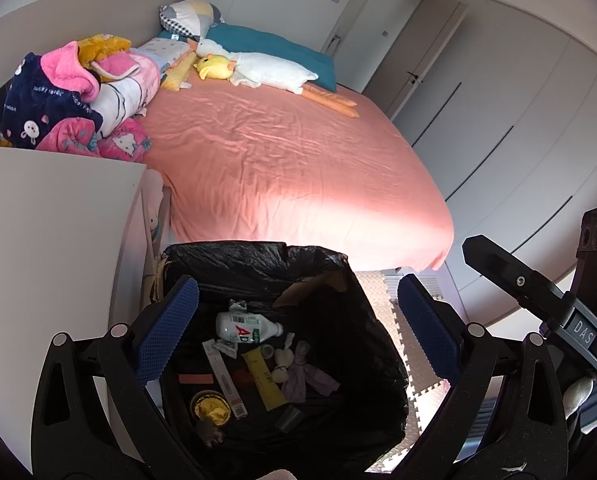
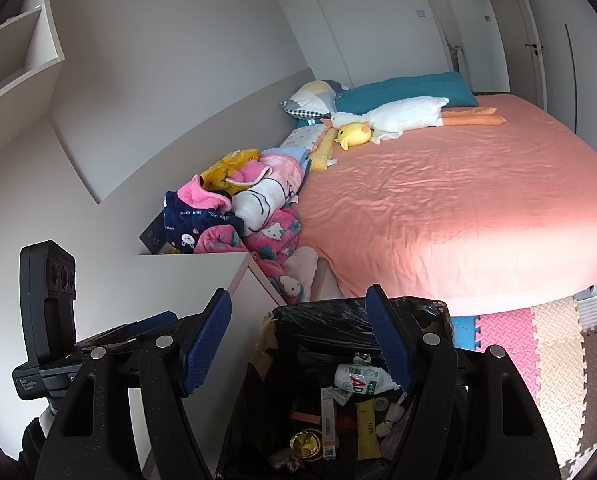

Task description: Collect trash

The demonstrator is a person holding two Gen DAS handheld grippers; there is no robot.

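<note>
Both sets of jaws stand apart, empty: the left gripper (image 1: 298, 320) and right gripper (image 2: 298, 344) hang over the black-lined trash bin (image 1: 378, 344) at lower centre, where a white bottle (image 1: 248, 328) lies among wrappers; the pink bed (image 1: 290, 160) fills the frame above.

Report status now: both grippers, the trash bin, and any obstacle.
Left gripper open, empty, above trash bin. Right gripper open, empty, beside it. White bottle and wrappers already inside. Nothing in the way.
</note>
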